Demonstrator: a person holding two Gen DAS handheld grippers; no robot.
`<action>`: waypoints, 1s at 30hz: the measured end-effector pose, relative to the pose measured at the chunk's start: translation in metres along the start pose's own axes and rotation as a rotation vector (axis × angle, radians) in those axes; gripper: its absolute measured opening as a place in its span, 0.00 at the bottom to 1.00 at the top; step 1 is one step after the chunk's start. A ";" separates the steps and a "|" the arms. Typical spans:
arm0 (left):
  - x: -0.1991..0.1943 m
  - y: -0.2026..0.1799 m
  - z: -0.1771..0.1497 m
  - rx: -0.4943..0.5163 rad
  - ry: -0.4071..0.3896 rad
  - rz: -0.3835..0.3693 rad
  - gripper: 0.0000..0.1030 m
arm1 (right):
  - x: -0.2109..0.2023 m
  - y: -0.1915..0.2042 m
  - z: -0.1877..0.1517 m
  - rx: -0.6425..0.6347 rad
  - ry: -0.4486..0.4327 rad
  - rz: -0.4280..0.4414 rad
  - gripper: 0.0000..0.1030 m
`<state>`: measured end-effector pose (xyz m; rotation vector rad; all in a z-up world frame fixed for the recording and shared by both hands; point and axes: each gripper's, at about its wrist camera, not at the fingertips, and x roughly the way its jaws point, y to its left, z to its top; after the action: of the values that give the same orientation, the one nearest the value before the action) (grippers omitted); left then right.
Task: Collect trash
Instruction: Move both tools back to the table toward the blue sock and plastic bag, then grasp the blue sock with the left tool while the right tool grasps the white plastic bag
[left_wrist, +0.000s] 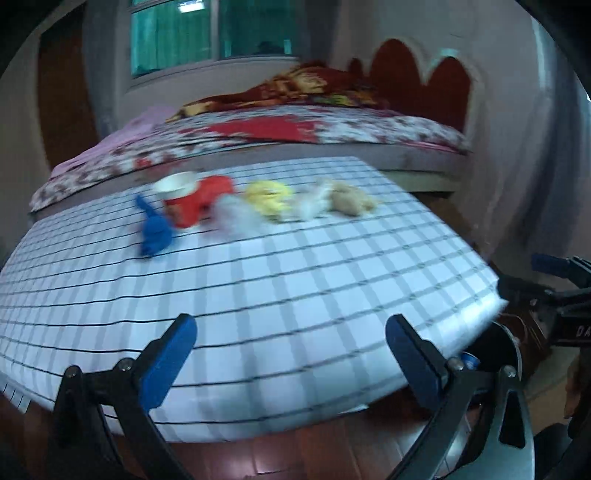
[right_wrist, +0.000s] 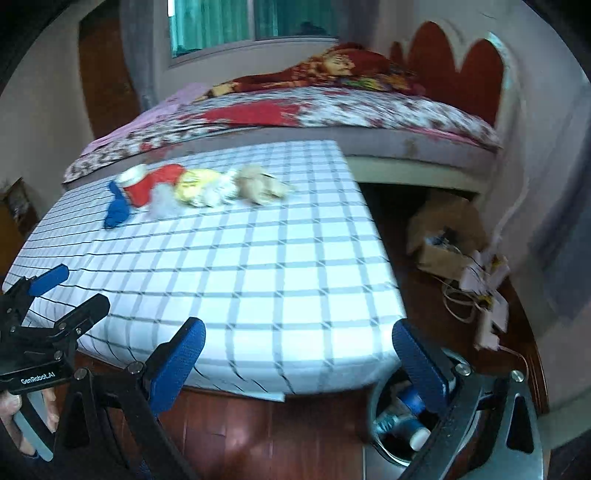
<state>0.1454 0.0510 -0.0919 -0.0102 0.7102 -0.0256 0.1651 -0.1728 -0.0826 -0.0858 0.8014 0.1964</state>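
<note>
Trash (left_wrist: 255, 206) row on checked table (left_wrist: 295, 288); bed (left_wrist: 332, 129) behind.

Open tablecloth (right_wrist: 258, 266) before (seemingly) trash row (right_wrist: 192, 188)

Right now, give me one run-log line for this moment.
left gripper: open, empty | right gripper: open, empty | trash: row on table, untouched | bin: floor, by table corner, holds bottles

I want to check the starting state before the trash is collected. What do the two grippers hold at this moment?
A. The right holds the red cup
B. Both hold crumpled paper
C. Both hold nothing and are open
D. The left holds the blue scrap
C: the left gripper and the right gripper both stand wide open over the checked table, far from the trash.
</note>
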 end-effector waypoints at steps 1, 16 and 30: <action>0.001 0.009 0.001 -0.010 -0.003 0.018 0.99 | 0.005 0.008 0.006 -0.009 -0.004 0.013 0.99; 0.062 0.115 0.037 -0.122 0.003 0.153 0.96 | 0.105 0.080 0.080 -0.100 0.018 0.121 0.75; 0.131 0.153 0.069 -0.185 0.067 0.180 0.92 | 0.183 0.089 0.120 -0.064 0.051 0.149 0.72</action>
<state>0.2923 0.2004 -0.1278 -0.1229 0.7766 0.2136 0.3559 -0.0419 -0.1313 -0.0914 0.8533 0.3622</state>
